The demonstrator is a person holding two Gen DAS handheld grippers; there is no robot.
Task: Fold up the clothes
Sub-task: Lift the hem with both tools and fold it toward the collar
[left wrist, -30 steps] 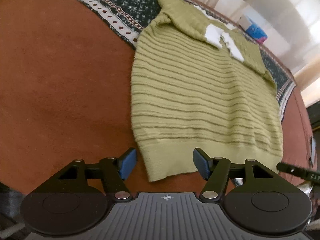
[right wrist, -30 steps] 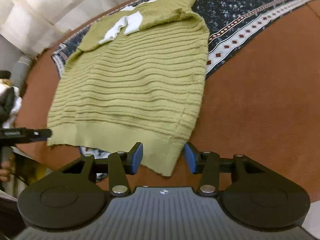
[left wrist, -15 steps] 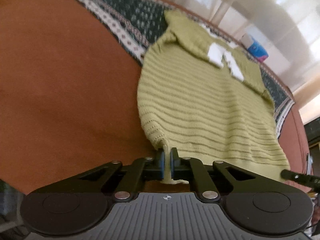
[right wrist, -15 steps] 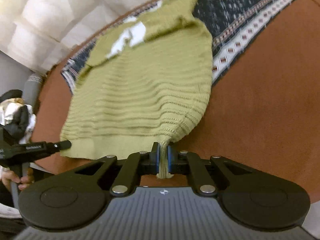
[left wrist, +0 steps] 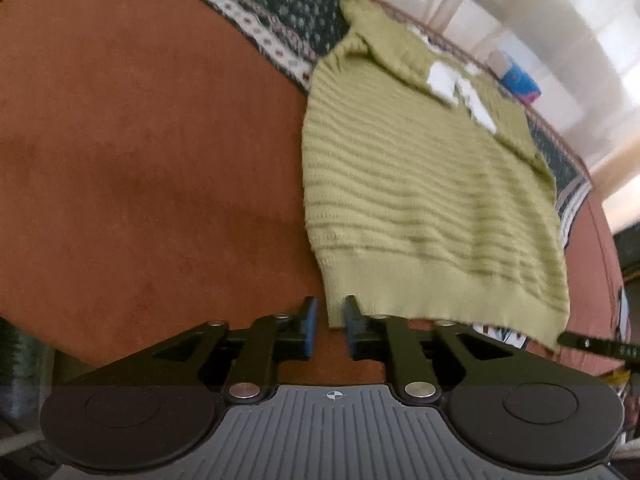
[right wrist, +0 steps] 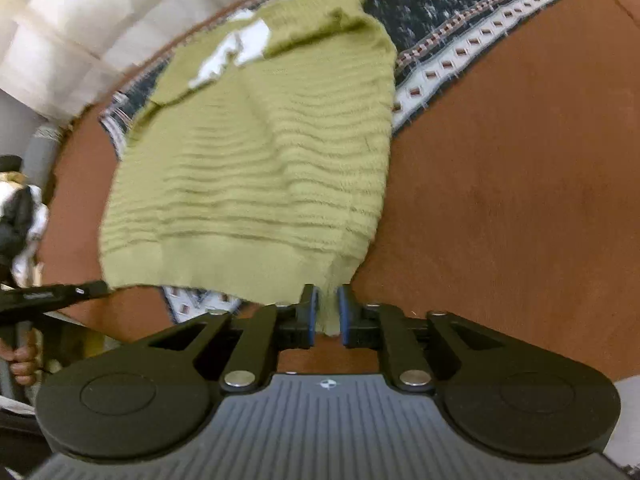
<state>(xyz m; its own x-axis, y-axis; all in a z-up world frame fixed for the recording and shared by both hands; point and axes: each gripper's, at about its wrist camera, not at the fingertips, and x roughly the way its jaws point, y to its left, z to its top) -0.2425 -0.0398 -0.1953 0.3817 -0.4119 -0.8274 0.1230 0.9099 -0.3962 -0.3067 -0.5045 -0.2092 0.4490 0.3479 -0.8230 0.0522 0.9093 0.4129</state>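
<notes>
Facing the left claw: green ribbed sweater spread flat, white collar at the far end, on a dark patterned cloth over the rust-brown surface
Left claw: released, blue pads parted either side of the near hem corner, bare brown showing between one pad and the knit
Far edge, left view: blue box by the curtains; tip of the other tool just past the opposite hem corner
Right wrist view: the same sweater runs away from the lens, its hem band nearest, slightly raised
Right claw: clenched on the other hem corner, fabric filling the narrow gap between the pads
Left of frame, right view: a hand holding the left tool low at the surface's edge
Under the hem: a strip of patterned cloth peeks out
Risk: with one corner pinched and the other loose, any lift would likely drag the hem askew and stretch the knit
Risk: a low re-grip could catch the patterned cloth with the hem and pull both
</notes>
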